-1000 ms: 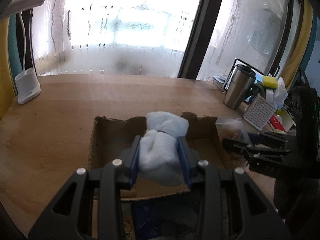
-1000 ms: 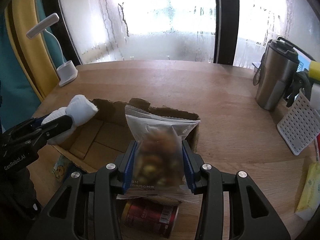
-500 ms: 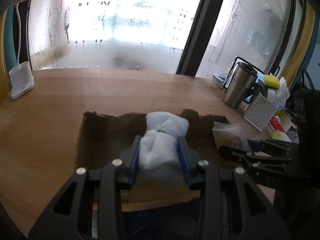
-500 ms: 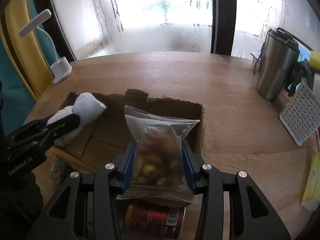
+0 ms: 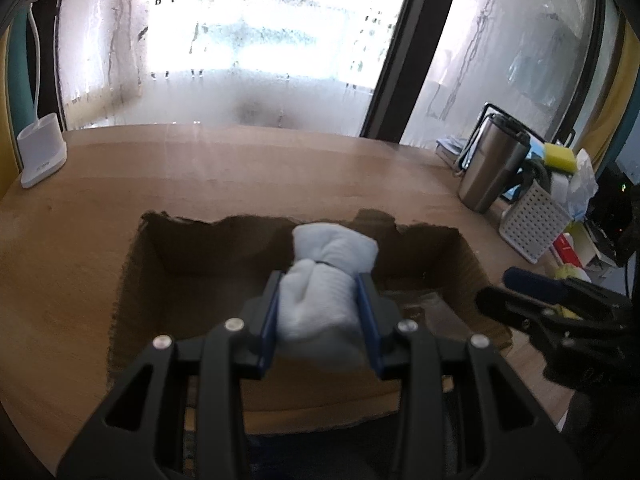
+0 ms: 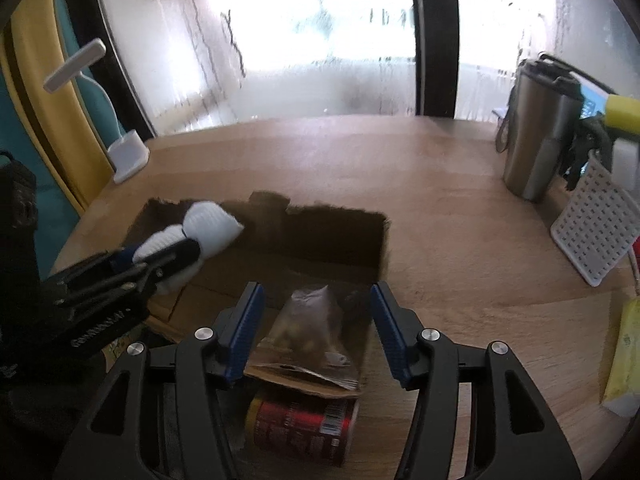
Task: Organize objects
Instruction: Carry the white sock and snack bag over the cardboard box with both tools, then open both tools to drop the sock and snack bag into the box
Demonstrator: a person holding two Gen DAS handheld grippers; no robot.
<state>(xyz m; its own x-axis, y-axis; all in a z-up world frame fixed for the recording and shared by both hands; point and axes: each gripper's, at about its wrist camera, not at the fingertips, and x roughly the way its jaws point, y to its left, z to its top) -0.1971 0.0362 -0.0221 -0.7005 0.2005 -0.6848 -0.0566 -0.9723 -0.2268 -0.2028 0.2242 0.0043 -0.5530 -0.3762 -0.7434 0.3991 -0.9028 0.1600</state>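
Note:
My left gripper (image 5: pixel 318 284) is shut on a rolled pale blue sock (image 5: pixel 324 280) and holds it over the open cardboard box (image 5: pixel 132 280). It also shows in the right wrist view (image 6: pixel 160 258) with the sock (image 6: pixel 208 224) above the box's left part. My right gripper (image 6: pixel 316 300) is open above the box's near right corner (image 6: pixel 384 248). A clear snack bag of nuts (image 6: pixel 310 332) lies below it, leaning on the box's near wall. In the left wrist view the right gripper (image 5: pixel 520 292) is at the box's right side.
A red can (image 6: pixel 304 428) lies on the table in front of the box. A steel tumbler (image 6: pixel 536 132), a white perforated rack (image 6: pixel 596 224) and a yellow packet (image 6: pixel 624 352) are on the right. A white lamp base (image 5: pixel 40 156) stands at the far left.
My right gripper has opened and let go of the snack bag, which dropped at the box's near wall. My left gripper has moved forward over the box with the sock.

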